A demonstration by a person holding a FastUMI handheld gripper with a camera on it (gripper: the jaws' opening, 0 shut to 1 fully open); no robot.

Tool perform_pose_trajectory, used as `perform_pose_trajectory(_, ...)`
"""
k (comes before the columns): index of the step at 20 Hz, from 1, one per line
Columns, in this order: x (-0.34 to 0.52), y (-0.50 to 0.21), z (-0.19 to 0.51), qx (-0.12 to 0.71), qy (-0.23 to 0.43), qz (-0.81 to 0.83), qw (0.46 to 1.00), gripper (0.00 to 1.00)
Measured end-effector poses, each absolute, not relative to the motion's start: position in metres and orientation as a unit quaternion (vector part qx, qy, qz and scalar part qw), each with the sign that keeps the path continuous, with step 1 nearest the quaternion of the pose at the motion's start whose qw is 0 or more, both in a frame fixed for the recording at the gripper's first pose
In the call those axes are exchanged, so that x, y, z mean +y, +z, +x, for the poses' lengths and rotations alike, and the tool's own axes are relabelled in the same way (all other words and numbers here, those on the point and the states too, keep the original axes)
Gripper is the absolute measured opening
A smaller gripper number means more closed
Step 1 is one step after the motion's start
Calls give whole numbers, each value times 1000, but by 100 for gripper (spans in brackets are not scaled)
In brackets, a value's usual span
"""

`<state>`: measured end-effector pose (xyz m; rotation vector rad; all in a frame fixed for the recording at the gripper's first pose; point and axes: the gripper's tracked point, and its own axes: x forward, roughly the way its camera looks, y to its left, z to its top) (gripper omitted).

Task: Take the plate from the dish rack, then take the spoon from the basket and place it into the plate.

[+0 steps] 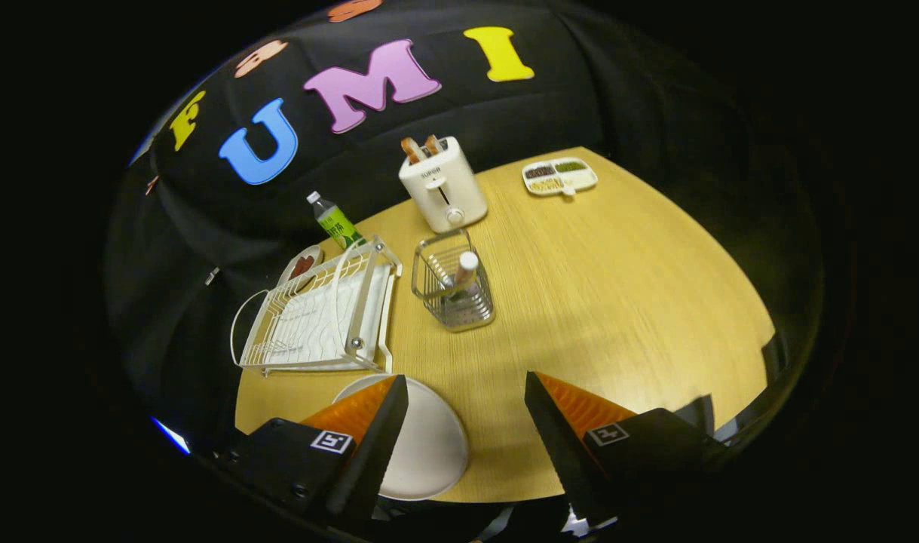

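A white plate (427, 445) lies flat on the wooden table (617, 302), partly under my left finger. My gripper (467, 392) hangs open above the table with nothing between its fingers. Beyond the fingers stands a wire basket (453, 280) holding a spoon (463, 273) with a pale handle end sticking up. Left of the basket sits the white dish rack (320, 313), with no plate in its slots.
A white toaster (442, 185) with bread stands behind the basket. A green-labelled bottle (335, 220) and a small dish (301, 265) sit behind the rack. A divided snack tray (559, 176) rests at the far right of the table.
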<state>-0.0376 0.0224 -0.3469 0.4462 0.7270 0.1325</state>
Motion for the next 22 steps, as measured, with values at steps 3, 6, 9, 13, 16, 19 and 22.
perform_pose_trajectory(3,13,-325,-12,329,91,131,931,97)
perform_pose_trajectory(6,12,-329,9,335,108,91,932,96)
perform_pose_trajectory(9,14,-343,28,355,118,83,924,97)
perform_pose_trajectory(13,16,-360,48,370,131,65,917,84)
perform_pose_trajectory(16,24,-369,56,378,145,54,913,82)
perform_pose_trajectory(19,30,-378,59,394,151,46,905,66)
perform_pose_trajectory(22,33,-379,65,395,147,50,905,44)
